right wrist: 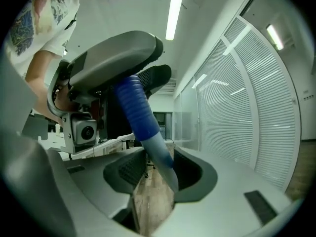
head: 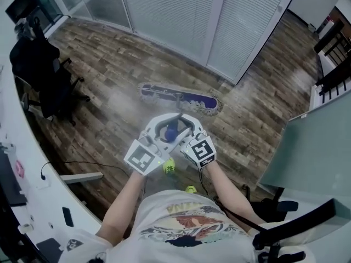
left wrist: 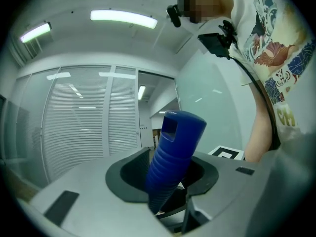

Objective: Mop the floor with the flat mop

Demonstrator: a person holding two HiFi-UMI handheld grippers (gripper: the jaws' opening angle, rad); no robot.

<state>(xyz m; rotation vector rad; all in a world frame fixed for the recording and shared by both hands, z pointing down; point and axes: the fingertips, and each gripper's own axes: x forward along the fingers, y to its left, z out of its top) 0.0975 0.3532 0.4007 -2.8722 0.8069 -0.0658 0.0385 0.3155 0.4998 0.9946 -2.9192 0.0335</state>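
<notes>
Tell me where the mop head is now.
Head view, centre: the mop head lies on the wood floor, near the glass wall with blinds.

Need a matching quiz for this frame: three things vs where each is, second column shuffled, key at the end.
1 mop head
2 mop handle
3 office chair

A gripped by the left gripper and right gripper
B beside the white desk
C flat on the wood floor, near the blinds

Pairs: 1-C, 2-A, 3-B
</notes>
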